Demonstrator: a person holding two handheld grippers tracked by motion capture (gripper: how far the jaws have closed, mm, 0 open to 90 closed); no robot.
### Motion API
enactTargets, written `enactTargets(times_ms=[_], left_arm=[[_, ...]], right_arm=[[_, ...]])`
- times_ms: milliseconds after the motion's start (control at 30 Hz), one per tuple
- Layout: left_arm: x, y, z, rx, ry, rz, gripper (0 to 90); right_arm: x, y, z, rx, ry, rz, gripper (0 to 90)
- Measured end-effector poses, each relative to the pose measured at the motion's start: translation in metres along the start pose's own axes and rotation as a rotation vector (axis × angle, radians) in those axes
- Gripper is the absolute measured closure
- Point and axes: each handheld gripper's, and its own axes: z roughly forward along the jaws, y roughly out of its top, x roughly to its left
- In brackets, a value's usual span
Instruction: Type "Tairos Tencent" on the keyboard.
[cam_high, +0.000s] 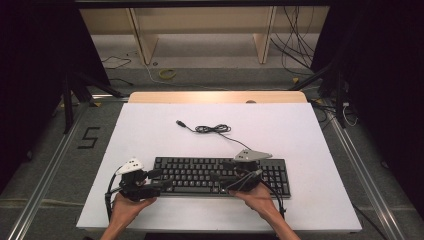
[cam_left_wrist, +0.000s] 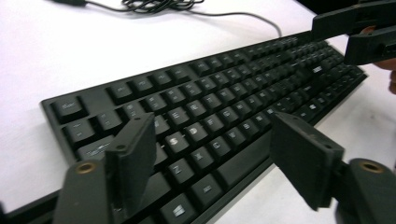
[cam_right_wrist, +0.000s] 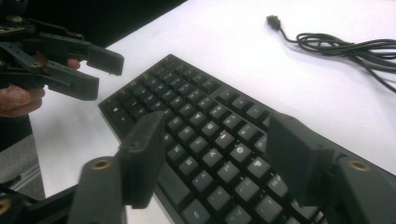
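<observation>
Keyboard (cam_high: 220, 176): black, lies along your near edge of the white table (cam_high: 300, 130).
Writing: floor mark "5" (cam_high: 89, 137); key legends too blurred to read.
Cable (cam_high: 212, 129): high view shows its USB plug lying loose.
Left gripper (cam_left_wrist: 212, 154): jaws apart over your keys, nothing grasped.
Right gripper (cam_right_wrist: 212, 158): likewise released.

The white counter (cam_high: 300, 145) is evenly and brightly lit from above, while the surrounding room falls off to near black at both sides of the high view. Shadows are soft and short; a faint one lies under the keyboard (cam_high: 200, 175) just ahead of each tool. In the left gripper view the counter beyond the tool washes out to glare, and the key legends nearest the tool read clearly while the far keys smear. In the right gripper view the near jaws are soft, slightly blurred, and the cable (cam_right_wrist: 355, 46) beyond them is grainy.
</observation>
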Motion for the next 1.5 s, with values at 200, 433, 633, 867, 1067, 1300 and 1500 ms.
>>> enactTargets(times_ms=[200,433,633,867,1067,1300,1500], left_arm=[[0.004,0.0,-0.002,0.039,0.041,-0.013,45.4],[0.009,-0.001,-0.001,0.094,0.073,-0.022,60.2],[0.011,-0.002,0.0,0.14,0.091,-0.009,76.1],[0.011,-0.003,0.002,0.17,0.097,0.004,88.2],[0.013,-0.003,0.003,0.184,0.102,0.002,89.1],[0.015,-0.003,0.004,0.197,0.108,-0.004,89.1],[0.017,-0.004,0.004,0.209,0.115,-0.009,89.1]], right_arm=[[0.003,0.007,0.019,0.044,-0.001,-0.002,54.2],[0.007,0.013,0.038,0.075,0.009,-0.003,68.5],[0.011,0.016,0.058,0.116,0.021,-0.01,81.5],[0.018,0.02,0.078,0.151,0.033,-0.016,90.0],[0.022,0.022,0.093,0.185,0.027,-0.023,90.0],[0.023,0.024,0.103,0.209,0.016,-0.033,90.0],[0.023,0.023,0.108,0.221,0.004,-0.029,90.0]])
